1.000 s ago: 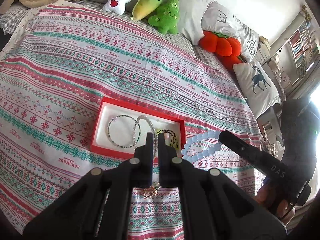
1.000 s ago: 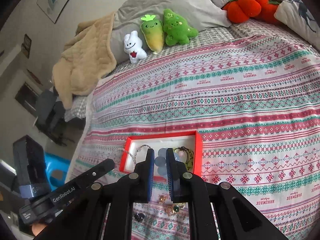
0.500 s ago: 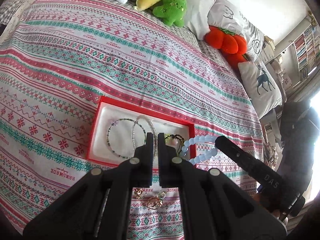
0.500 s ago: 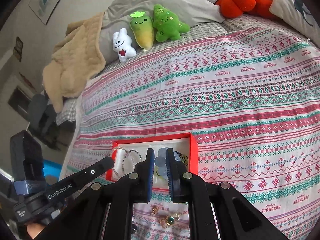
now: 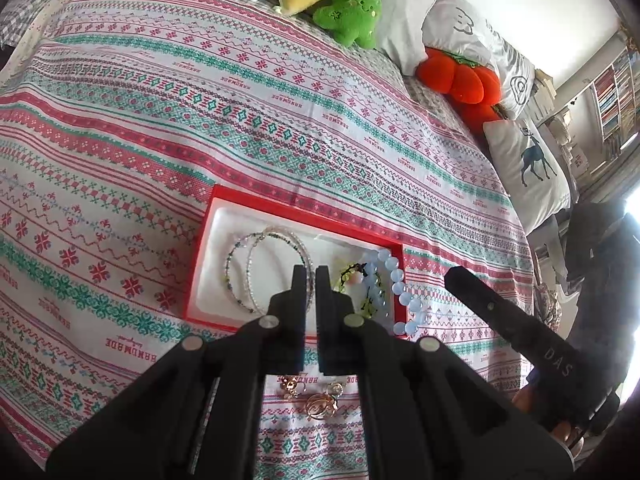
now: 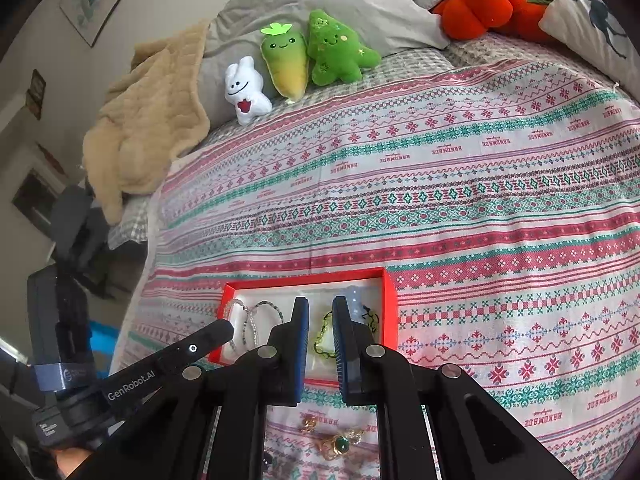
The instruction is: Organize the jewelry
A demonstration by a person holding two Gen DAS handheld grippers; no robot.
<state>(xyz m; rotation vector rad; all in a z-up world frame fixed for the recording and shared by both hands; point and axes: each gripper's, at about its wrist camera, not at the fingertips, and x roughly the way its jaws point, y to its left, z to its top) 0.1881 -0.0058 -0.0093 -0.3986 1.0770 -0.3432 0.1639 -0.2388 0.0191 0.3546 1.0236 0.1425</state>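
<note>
Two claws over one red jewelry tray (image 5: pixel 308 211) on the bed.
The tray holds two thin beaded bracelets (image 5: pixel 267 270), one green-black bracelet (image 6: pixel 325 340) and one pale blue bead bracelet (image 5: pixel 394 282) trailing over its rim. The left claw (image 5: pixel 309 276) is clenched, empty; the right claw (image 6: pixel 321 312) is nearly closed, gripping nothing. Several gold rings (image 5: pixel 316 398) lie on the bedspread (image 5: pixel 280 120) beside three plush toys (image 6: pixel 304 60).

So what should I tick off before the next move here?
1. Blue bead bracelet fully inside red box: not ok, it hangs over the rim.
2. Right gripper empty: ok, nothing between its pads.
3. Left gripper empty: ok, shut on nothing.
4. Thin bracelets in the box: ok.
5. Rings boxed: not ok, loose on the bedspread.
</note>
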